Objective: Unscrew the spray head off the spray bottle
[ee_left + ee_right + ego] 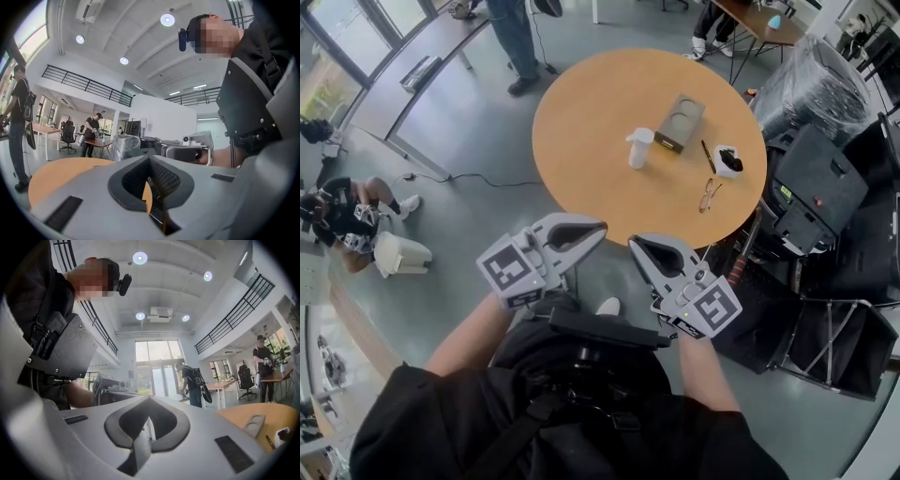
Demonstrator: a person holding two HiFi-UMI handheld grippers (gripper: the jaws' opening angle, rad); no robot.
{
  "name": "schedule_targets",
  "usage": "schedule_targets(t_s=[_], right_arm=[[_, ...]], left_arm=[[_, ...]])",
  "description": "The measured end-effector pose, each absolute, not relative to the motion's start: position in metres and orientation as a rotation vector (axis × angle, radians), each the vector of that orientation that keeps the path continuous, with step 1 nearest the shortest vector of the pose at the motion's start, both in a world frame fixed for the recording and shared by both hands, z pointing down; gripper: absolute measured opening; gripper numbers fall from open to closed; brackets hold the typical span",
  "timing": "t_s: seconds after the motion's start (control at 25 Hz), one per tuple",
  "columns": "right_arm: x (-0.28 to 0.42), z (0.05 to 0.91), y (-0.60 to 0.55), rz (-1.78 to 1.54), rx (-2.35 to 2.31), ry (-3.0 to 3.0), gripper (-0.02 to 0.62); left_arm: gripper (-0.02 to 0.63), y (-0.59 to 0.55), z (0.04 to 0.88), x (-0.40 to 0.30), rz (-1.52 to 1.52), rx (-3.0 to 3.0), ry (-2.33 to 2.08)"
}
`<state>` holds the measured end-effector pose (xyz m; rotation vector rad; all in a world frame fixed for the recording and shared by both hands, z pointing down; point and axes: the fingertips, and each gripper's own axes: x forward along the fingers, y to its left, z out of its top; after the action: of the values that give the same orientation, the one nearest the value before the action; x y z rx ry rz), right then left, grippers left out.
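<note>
A white spray bottle (639, 147) stands upright near the middle of the round wooden table (581, 122). Both grippers hover off the table's near edge, close to my body, well short of the bottle. My left gripper (598, 228) is shut and empty, pointing right towards the other one. My right gripper (635, 243) is shut and empty too, pointing left, its tip a short way from the left one's. In the left gripper view the jaws (150, 158) meet, with the right gripper (187, 152) beyond. The right gripper view shows shut jaws (149, 399). Neither gripper view shows the bottle.
On the table lie a cardboard cup tray (680, 123), a pen (709, 157), a small white dish with something black (729, 161) and glasses (710, 194). Black cases and wrapped equipment (820, 178) crowd the right side. A person (514, 37) stands beyond the table; another (342, 211) sits at left.
</note>
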<state>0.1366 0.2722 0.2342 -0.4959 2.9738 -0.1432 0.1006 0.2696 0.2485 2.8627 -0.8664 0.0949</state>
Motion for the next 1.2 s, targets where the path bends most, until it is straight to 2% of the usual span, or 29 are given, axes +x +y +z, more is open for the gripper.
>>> schedule_targets(t_s=[0.52,1.2], right_arm=[[0.119,0.238,0.211,-0.133,-0.633,2.962,-0.008],[0.064,0.261,0.058,-0.187,-0.942,2.925,-0.008]], left_arm=[[0.002,0.209,0.257,0.078,0.109,2.893,-0.771],[0.002,0.053,0.274,0.017,0.173,2.938,-0.590]])
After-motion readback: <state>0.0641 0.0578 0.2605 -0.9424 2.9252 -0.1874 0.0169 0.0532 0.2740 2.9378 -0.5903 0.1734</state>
